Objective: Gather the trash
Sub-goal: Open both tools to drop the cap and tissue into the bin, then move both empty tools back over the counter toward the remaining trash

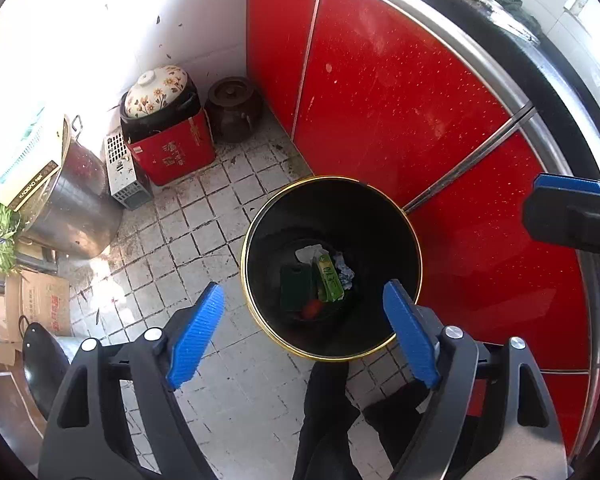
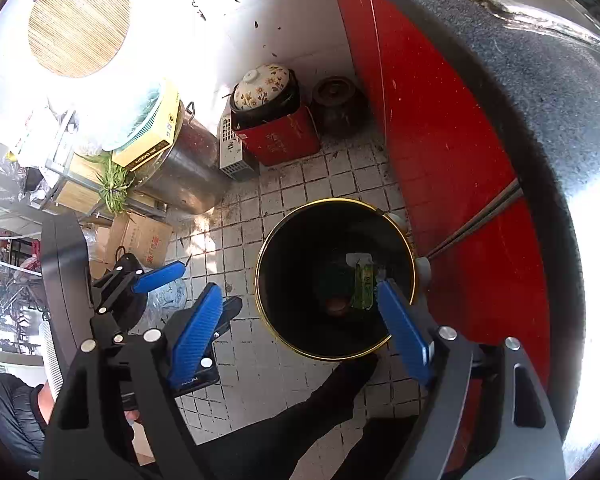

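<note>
Above black bin (image 1: 396, 216) beside red cabinet (image 1: 380, 92): left gripper (image 1: 306, 326) and right gripper (image 2: 300, 326) spread wide, nothing held. Trash (image 1: 328, 276) (green carton, crumpled paper) lies on bin bottom.

Right claw (image 1: 572, 212) is cut off by the left-wrist view's edge.

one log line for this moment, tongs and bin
left tongs: open, empty | right tongs: open, empty | black round gold-rimmed bin: upright on tiled floor | inside: green carton, crumpled paper
</note>
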Demonstrator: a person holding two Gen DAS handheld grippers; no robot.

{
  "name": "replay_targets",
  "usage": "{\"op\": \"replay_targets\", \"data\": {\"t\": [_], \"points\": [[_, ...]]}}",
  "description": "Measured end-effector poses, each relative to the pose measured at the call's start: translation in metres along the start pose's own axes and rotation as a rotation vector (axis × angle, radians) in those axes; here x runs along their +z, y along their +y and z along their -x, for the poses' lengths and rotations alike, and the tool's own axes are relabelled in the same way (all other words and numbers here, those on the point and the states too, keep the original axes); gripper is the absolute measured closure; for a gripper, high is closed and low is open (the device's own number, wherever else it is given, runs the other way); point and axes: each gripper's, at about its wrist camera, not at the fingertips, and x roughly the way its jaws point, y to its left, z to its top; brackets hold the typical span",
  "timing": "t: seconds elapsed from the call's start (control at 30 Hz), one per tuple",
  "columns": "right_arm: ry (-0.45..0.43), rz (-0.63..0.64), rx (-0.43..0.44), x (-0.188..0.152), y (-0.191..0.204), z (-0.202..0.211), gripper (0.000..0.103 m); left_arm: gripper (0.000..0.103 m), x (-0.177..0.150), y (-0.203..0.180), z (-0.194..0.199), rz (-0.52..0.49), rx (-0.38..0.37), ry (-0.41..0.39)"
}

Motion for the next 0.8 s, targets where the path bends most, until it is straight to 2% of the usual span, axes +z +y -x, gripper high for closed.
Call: {"op": "replay_targets", "data": {"t": [0.17,0.27,0.4,0.5,0.6,0.8], "points": [[-0.050,-0.041,-0.008,-0.008,0.000,0.058,0.020,0.015,0.011,-0.017,0.035,-0.049,0.014,-0.032],[-0.161,-0.093,-0.040,-0.022,-0.011,0.119,0.014,0.007,0.025,-0.040,0.066,-0.091,-0.019,-0.069],[-0.303,-0.181,-0.164,-0.052,-0.046,0.201,0.009,0.007,0.047,-0.089,0.105,-0.201,-0.071,-0.110],[-0.375,-0.312,-0.259,-0.083,-0.085,0.254,0.009,0.007,0.060,-0.144,0.127,-0.326,-0.118,-0.131],[-0.450,-0.459,-0.350,-0.123,-0.124,0.301,0.009,0.007,0.067,-0.211,0.148,-0.468,-0.211,-0.160],[-0.542,-0.723,-0.539,-0.225,-0.188,0.374,0.009,0.007,0.044,-0.346,0.180,-0.774,-0.372,-0.204]]}}
